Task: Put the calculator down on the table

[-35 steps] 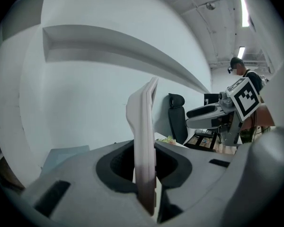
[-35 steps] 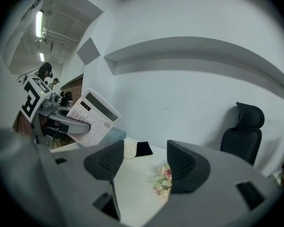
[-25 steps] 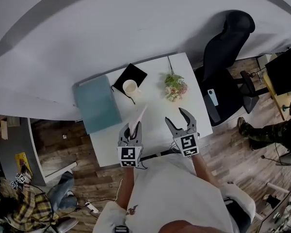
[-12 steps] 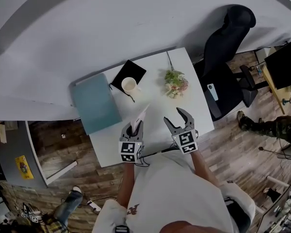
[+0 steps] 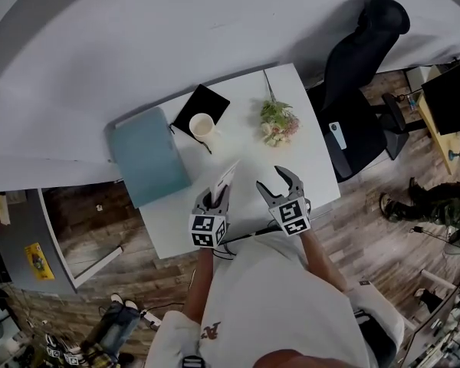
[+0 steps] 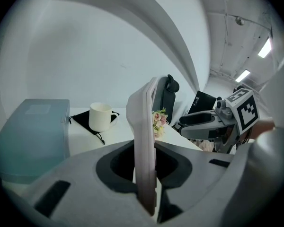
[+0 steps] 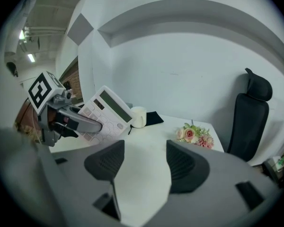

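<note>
A white calculator (image 5: 225,179) with a pinkish back sticks up edge-on from my left gripper (image 5: 214,198), which is shut on its lower end. In the left gripper view the calculator (image 6: 144,141) stands upright between the pads. The right gripper view shows its keys and display (image 7: 107,113) tilted above the white table (image 7: 151,136). My right gripper (image 5: 286,186) hangs open beside it over the table's front part, with nothing between its fingers. In its own view the right gripper (image 7: 144,162) frames only bare tabletop.
On the table (image 5: 245,140) lie a teal box (image 5: 147,156), a white mug (image 5: 202,125) on a black pouch (image 5: 202,107), and a small flower bunch (image 5: 278,121). A black office chair (image 5: 360,75) stands at the right. A person's legs (image 5: 433,202) show at far right.
Both grippers have come down closer to the table, the left one still holding the calculator. The calculator has tilted a little more upright. The right jaws stay apart.
</note>
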A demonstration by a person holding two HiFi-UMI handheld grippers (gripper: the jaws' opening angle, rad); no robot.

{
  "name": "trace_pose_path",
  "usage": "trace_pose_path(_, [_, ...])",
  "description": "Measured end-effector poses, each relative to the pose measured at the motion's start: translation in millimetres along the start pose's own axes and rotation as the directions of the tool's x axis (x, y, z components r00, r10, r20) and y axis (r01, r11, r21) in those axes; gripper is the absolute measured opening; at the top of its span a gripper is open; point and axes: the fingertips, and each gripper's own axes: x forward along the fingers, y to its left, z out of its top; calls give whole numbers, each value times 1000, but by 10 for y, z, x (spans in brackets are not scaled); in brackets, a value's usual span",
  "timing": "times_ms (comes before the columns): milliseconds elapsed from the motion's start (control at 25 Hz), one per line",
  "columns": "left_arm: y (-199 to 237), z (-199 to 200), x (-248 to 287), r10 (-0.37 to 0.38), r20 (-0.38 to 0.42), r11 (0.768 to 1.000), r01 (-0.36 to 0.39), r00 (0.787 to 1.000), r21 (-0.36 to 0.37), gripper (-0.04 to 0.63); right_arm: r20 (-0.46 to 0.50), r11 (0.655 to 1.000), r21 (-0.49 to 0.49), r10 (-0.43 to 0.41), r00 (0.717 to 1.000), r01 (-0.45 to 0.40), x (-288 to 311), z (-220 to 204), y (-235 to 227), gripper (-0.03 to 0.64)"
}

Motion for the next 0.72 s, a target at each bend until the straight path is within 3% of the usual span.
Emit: trace_pose_path(720, [-19,-417,298,-40,-109,996,31,993,-85,69,-100,998,-14,60,993,-62,221,-383,31,279])
